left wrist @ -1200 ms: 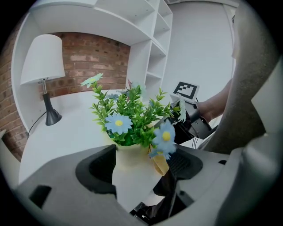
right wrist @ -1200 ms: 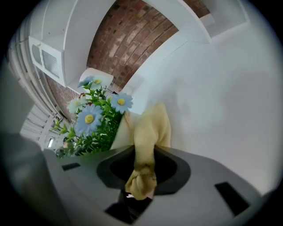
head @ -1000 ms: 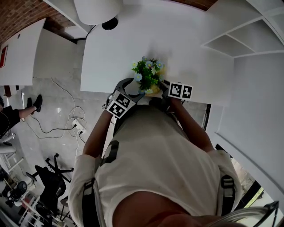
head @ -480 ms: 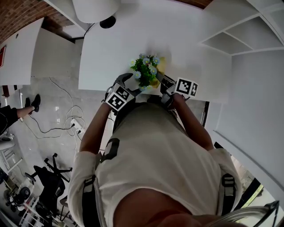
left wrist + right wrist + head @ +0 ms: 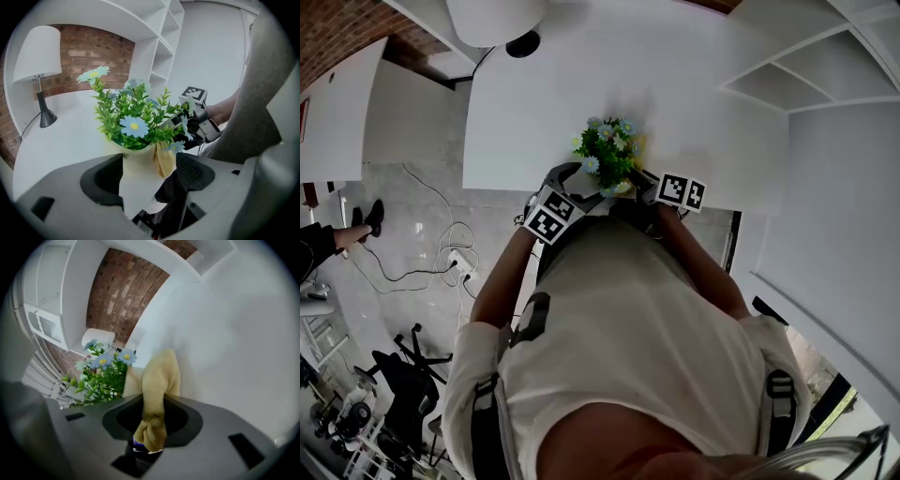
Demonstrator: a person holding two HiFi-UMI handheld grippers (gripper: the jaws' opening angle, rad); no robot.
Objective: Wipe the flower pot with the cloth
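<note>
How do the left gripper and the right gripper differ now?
The left gripper holds its jaws wide, either side of the flower pot; the right gripper holds them narrow, shut on the yellow cloth. Whether the left gripper presses the pot is unclear; the right gripper plainly pinches. Both are at the pot.

Two grippers: the left gripper [image 5: 150, 176] and the right gripper [image 5: 152, 420]. Two marker cubes: one marker cube [image 5: 548, 223] on the left gripper, a second marker cube [image 5: 682, 191] on the right.

One flower pot [image 5: 137, 161], between the left fingers. One green plant [image 5: 140, 112] in it, above those fingertips, with at least three blue daisies [image 5: 133, 125]; the full number cannot be counted.

One yellow cloth [image 5: 159, 376], between the right fingers.

One white table [image 5: 694, 103] under both sets of fingertips. One table lamp [image 5: 40, 70], far beyond the left fingertips. One office chair [image 5: 408, 370] and one second person [image 5: 328, 244], both well behind the fingers.
</note>
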